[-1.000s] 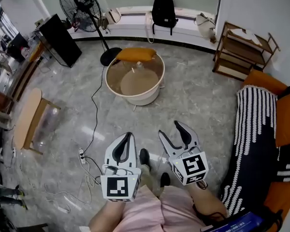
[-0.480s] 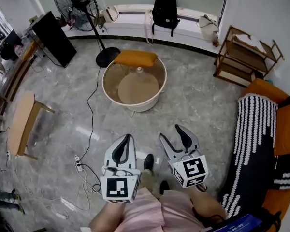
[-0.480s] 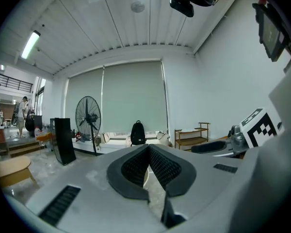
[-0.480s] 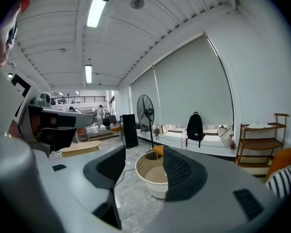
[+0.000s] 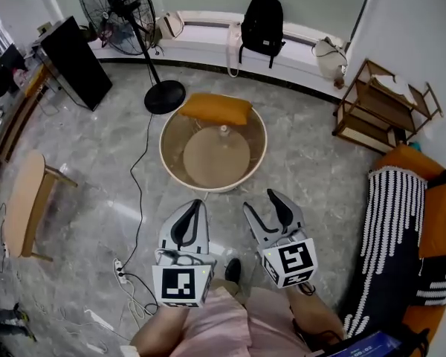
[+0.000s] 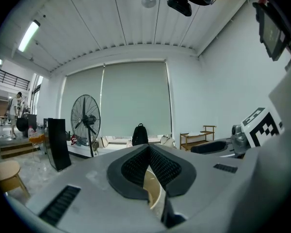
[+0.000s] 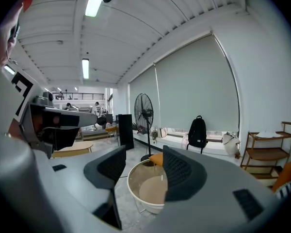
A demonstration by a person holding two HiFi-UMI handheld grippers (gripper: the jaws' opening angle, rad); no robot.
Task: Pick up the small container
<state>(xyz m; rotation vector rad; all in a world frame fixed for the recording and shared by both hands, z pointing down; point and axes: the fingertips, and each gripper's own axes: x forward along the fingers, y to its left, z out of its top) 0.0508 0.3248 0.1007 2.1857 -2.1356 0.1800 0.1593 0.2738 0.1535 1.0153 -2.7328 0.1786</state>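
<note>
A small pale container (image 5: 224, 132) stands upright inside a round white-rimmed tub table (image 5: 171, 162), next to an orange cushion (image 5: 215, 108) on its far rim. Both grippers hover over the floor on the near side of the tub, well apart from the container. My left gripper (image 5: 198, 204) is shut, its pads meeting with nothing between them (image 6: 148, 149). My right gripper (image 5: 259, 201) is open and empty. In the right gripper view the tub (image 7: 136, 191) and the thin container (image 7: 162, 176) show through the gap of my right gripper (image 7: 144, 168).
A standing fan (image 5: 117, 6) with its base (image 5: 166, 95) is behind the tub on the left. A black backpack (image 5: 262, 21), a wooden shelf (image 5: 379, 103), a sofa with a striped throw (image 5: 398, 222) and a wooden side table (image 5: 22, 199) ring the floor. A cable and power strip (image 5: 120, 270) lie at left.
The tub and container have come nearer to the grippers as the person stepped forward. Both grippers keep the same pose, left shut and right open.
</note>
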